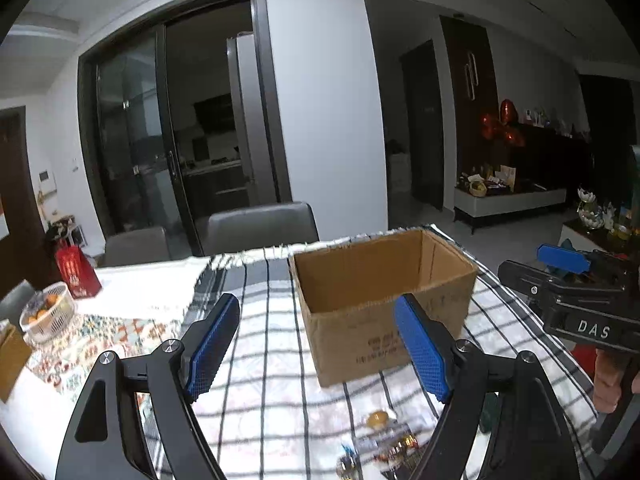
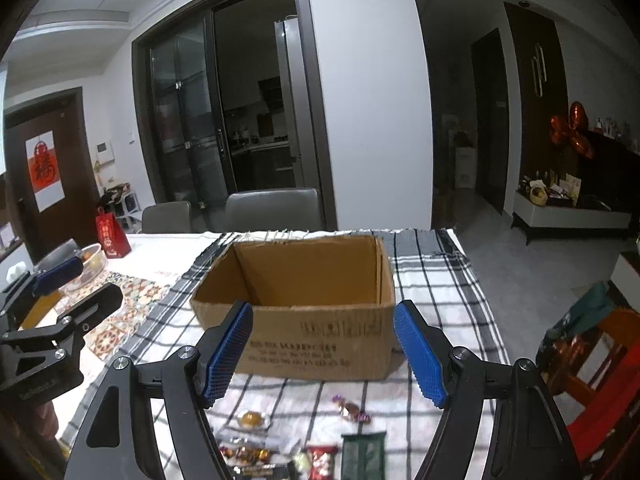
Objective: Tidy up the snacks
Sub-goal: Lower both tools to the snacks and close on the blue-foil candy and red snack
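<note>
Small wrapped snacks (image 2: pixel 304 446) lie scattered at the bottom centre of my right view, on the checked-cloth surface (image 2: pixel 440 288) just before the open brown cardboard box (image 2: pixel 296 296). Both my left gripper (image 1: pixel 316 348) and right gripper (image 2: pixel 324 356) hang wide open, jaws empty. I'd dip onto one packet, pinch its middle, then lift clear over the rim.

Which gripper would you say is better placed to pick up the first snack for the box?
Probably the right gripper: open, with the wrapped candy and dark green packet lying between its fingers, before the cardboard box. The left gripper sees fewer.
</note>
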